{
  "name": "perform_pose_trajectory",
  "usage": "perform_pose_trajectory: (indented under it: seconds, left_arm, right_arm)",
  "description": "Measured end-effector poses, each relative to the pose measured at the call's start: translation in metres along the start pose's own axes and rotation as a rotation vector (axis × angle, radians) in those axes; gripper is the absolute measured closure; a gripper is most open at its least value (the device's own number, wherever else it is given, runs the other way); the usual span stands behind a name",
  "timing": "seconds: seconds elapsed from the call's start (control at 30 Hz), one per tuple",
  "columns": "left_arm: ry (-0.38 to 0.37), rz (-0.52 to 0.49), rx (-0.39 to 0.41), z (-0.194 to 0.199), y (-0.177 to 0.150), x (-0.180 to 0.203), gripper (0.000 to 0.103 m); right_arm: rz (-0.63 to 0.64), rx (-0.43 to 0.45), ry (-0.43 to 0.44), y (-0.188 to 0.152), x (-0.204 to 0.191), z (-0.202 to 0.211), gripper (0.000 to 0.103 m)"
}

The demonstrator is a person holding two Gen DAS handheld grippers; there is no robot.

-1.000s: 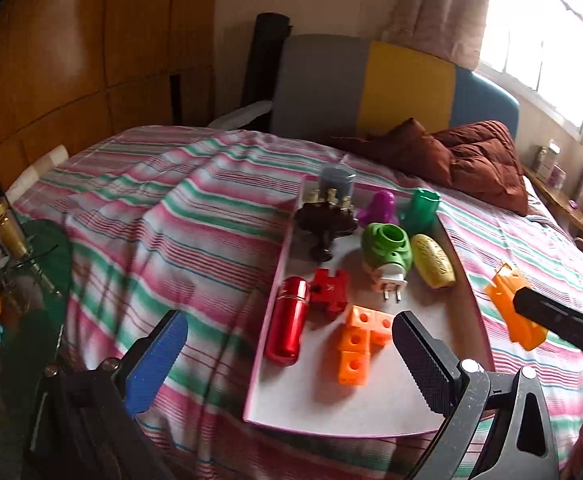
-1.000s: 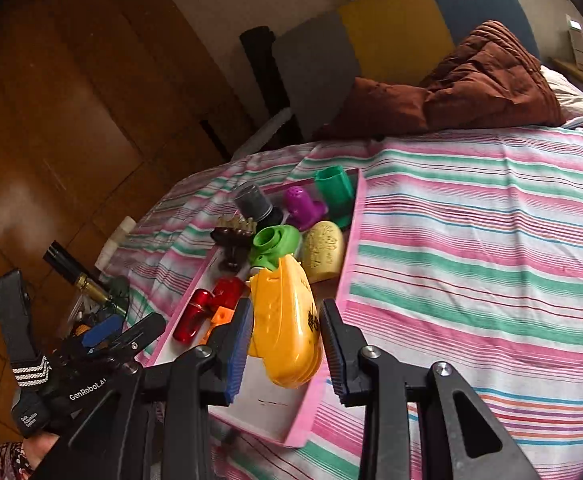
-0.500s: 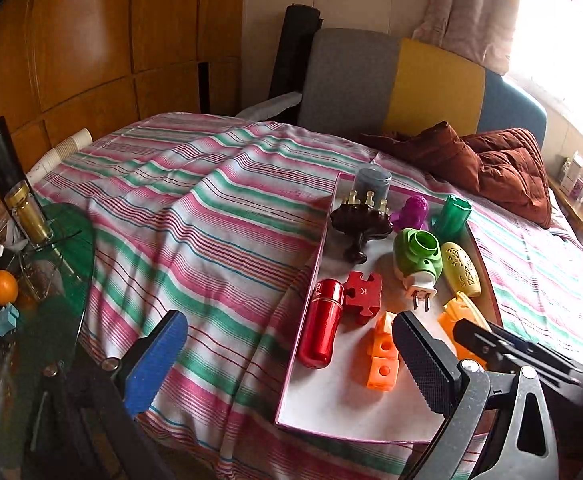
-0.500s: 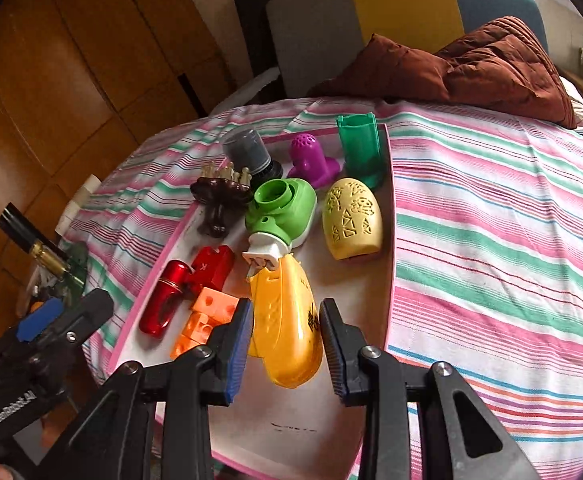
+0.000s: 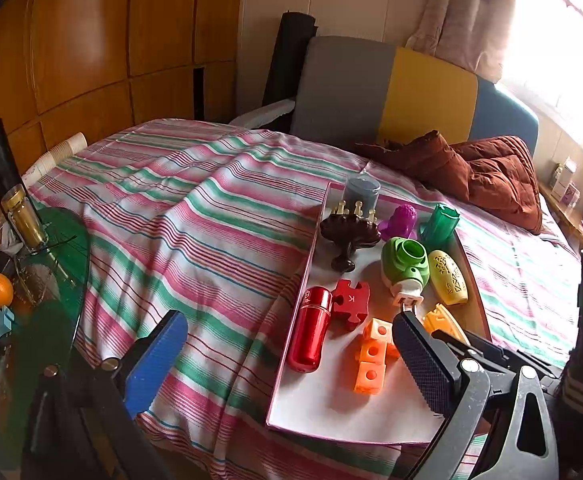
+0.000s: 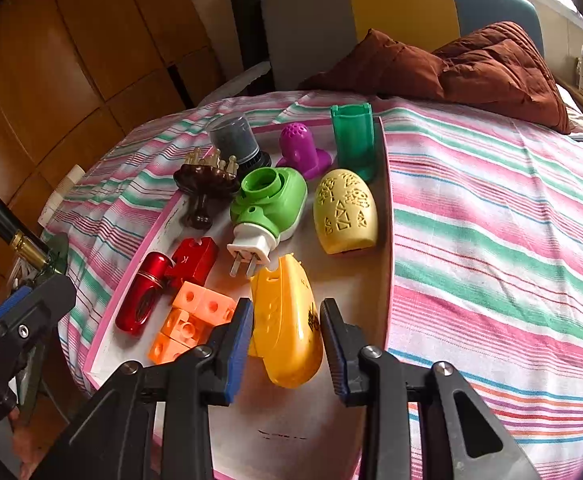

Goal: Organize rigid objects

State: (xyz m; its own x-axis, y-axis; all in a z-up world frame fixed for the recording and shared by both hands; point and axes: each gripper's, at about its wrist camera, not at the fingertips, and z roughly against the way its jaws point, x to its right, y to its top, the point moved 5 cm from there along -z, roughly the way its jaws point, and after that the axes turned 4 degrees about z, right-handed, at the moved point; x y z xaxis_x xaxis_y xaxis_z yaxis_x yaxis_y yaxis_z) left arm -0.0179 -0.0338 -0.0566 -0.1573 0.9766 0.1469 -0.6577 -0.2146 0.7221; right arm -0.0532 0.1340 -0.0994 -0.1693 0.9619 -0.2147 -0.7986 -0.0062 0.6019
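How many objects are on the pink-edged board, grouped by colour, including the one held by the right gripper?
Red: 2, cylinder and puzzle piece
Orange: 1, block cluster
Green: 2, plug-in device and cup
Yellow: 2, egg shape and held piece
Purple: 1
Brown: 1
Grey: 1
Total: 10

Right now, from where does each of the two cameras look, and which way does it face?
Left wrist: sits on the left gripper, facing down across the striped bed toward the pink-edged white tray; its open fingers show, nothing between them.
Right wrist: sits on the right gripper, facing down over the tray; its fingers are shut on the glossy yellow plastic shell.
Shared: tray, red metal cylinder, green plug-in device; each view shows the other gripper.
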Motion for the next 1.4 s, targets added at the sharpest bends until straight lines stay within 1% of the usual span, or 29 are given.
perform_pose_trajectory:
  seconds: [0.07, 0.13, 0.23, 0.47, 0.7, 0.8, 0.9, 0.93, 1.0, 1.03, 1.13, 1.17, 1.23, 1.33, 1.4]
  left_arm:
    - [0.0, 0.003, 0.004, 0.001, 0.0, 0.0, 0.0]
    - [0.002, 0.004, 0.009, 0.002, 0.001, 0.0, 0.0]
    - [0.025, -0.002, 0.018, 0.003, 0.003, 0.0, 0.0]
    - [-0.003, 0.015, 0.017, 0.005, 0.005, -0.002, 0.0]
    - [0.004, -0.006, 0.018, 0.008, 0.007, -0.001, 0.0]
    - [0.016, -0.015, 0.011, 0.01, 0.007, 0.0, 0.0]
    - [0.048, -0.024, 0.007, 0.012, 0.007, 0.0, 0.0]
    - [0.066, -0.03, 0.011, 0.013, 0.007, 0.0, 0.0]
    - [0.102, -0.05, 0.025, 0.016, 0.008, 0.0, 0.0]
    - [0.118, -0.058, 0.034, 0.017, 0.008, 0.0, 0.0]
    - [0.16, -0.081, 0.066, 0.022, 0.008, 0.0, 0.0]
    - [0.162, -0.083, 0.072, 0.023, 0.009, -0.001, 0.0]
    - [0.155, -0.079, 0.076, 0.027, 0.009, -0.003, 0.0]
    - [0.14, -0.071, 0.087, 0.031, 0.012, -0.004, 0.0]
    - [0.152, -0.074, 0.105, 0.034, 0.014, -0.004, 0.0]
  right_arm:
    - [-0.007, -0.002, 0.002, -0.001, 0.0, 0.0, 0.068]
    - [-0.007, -0.005, 0.002, -0.001, -0.001, 0.001, 0.065]
    - [-0.015, -0.005, 0.003, -0.002, -0.001, 0.004, 0.065]
    - [-0.01, 0.009, 0.007, -0.003, -0.006, 0.012, 0.065]
    - [-0.029, 0.03, -0.016, -0.001, 0.0, 0.023, 0.064]
    - [-0.052, 0.026, -0.04, -0.001, 0.004, 0.03, 0.06]
    - [-0.051, 0.03, -0.063, 0.002, 0.003, 0.04, 0.055]
    - [-0.041, 0.03, -0.082, 0.002, 0.003, 0.043, 0.049]
    - [-0.023, 0.033, -0.122, 0.004, 0.002, 0.048, 0.041]
    - [-0.018, 0.037, -0.133, 0.005, 0.001, 0.051, 0.039]
    - [-0.004, 0.065, -0.132, 0.009, -0.005, 0.061, 0.036]
    - [0.005, 0.077, -0.129, 0.011, -0.008, 0.064, 0.036]
    - [0.026, 0.095, -0.153, 0.014, -0.014, 0.07, 0.033]
    - [0.045, 0.112, -0.178, 0.017, -0.02, 0.075, 0.032]
    - [0.043, 0.113, -0.19, 0.019, -0.022, 0.076, 0.032]
